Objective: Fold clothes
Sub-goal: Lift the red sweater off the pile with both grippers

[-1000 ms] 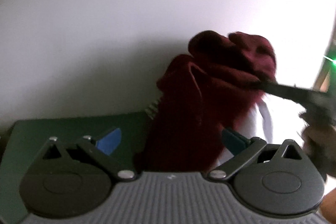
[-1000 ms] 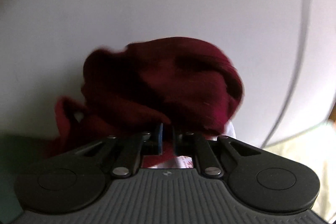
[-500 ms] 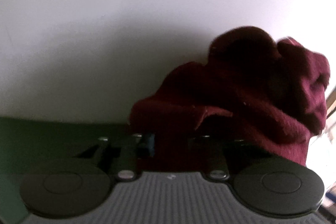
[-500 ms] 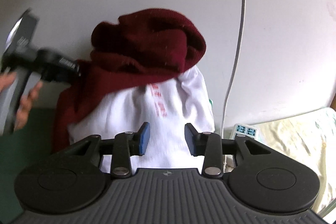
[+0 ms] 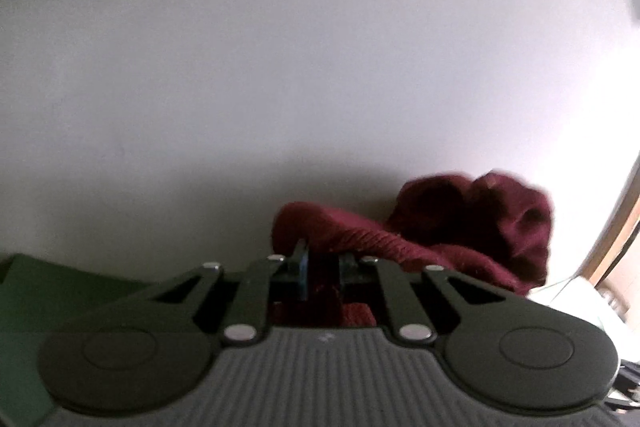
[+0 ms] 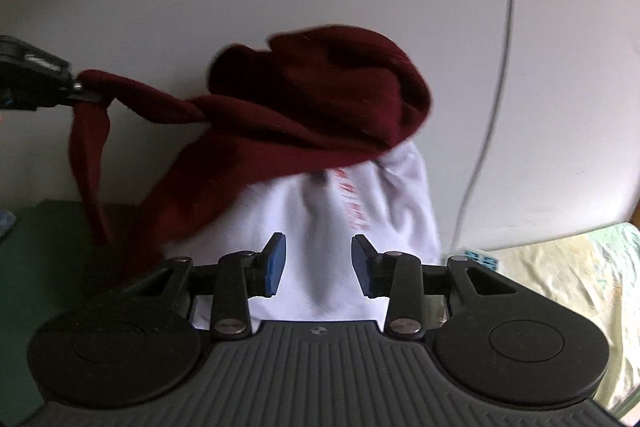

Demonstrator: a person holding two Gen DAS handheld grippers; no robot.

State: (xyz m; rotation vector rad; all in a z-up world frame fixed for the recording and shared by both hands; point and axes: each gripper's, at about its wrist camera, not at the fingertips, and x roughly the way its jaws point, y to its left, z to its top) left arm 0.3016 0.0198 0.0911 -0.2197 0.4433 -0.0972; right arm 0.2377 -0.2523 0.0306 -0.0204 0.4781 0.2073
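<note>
A dark maroon knit garment (image 6: 320, 107) is draped over a white garment with red lettering (image 6: 360, 227), piled against the wall. My left gripper (image 5: 322, 267) has a fold of the maroon garment (image 5: 472, 227) between its pads, and its jaws are still closing on it. In the right wrist view the left gripper (image 6: 86, 93) holds that edge stretched out to the left, with a strip hanging below it. My right gripper (image 6: 318, 259) is open in front of the white garment, with nothing pinched between its blue pads.
A dark green surface (image 6: 36, 247) lies under the clothes at the left. A pale wall stands right behind the pile, with a thin cable (image 6: 500, 67) running down it. Yellowish bedding (image 6: 560, 287) and a small blue-and-white box (image 6: 480, 259) lie to the right.
My left gripper went from wide open to closed on the maroon garment and drew its edge up and to the left. My right gripper let go of the maroon cloth, opened and backed away.
</note>
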